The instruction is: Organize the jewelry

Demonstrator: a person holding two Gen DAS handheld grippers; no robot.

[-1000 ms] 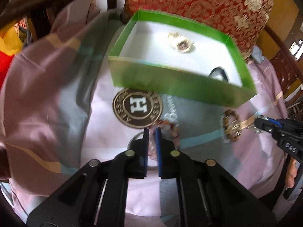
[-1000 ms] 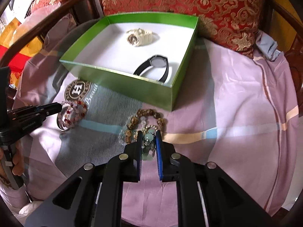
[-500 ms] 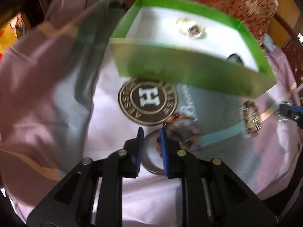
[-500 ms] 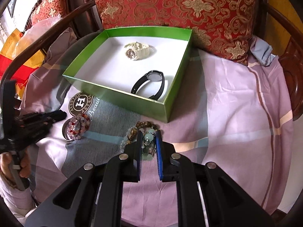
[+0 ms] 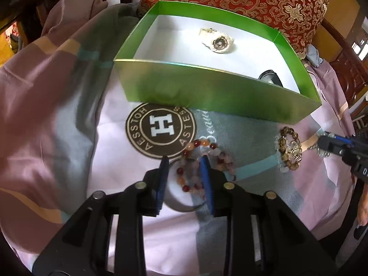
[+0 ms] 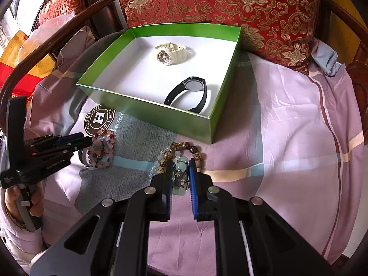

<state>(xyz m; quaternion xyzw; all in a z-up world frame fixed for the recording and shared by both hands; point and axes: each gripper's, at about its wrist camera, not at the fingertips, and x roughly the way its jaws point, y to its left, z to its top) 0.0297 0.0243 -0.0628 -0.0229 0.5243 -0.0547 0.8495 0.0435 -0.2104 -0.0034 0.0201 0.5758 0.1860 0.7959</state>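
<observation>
Toward the upper middle of both views, a green box (image 6: pixel 147 105) is seen lying on a pink-and-grey bedsheet (image 6: pixel 287 119), and two pieces have already been put away in it: a cream watch (image 6: pixel 171 53) near the far wall and a black watch (image 6: pixel 191 92) near the right-hand corner. That part of the sorting can be judged done.

Outside the box, three groups of jewelry are left on the sheet. At lower centre of the left wrist view, a red-and-pink bead bracelet (image 5: pixel 202 161) is draped over a metal bangle (image 5: pixel 184 203), and the left gripper (image 5: pixel 184 163) is set around them with its jaws moderately apart, nothing clamped as yet. At centre of the right wrist view, a brown bead bracelet (image 6: pixel 181 148) is piled with a pale green bead bracelet (image 6: pixel 181 168), and the right gripper (image 6: pixel 180 168) is placed narrowly around the pale green beads; whether the pads actually press on them cannot be told.

Roughly the first portion of the task is judged complete, with the bracelets and bangle still to be lifted into the box.
</observation>
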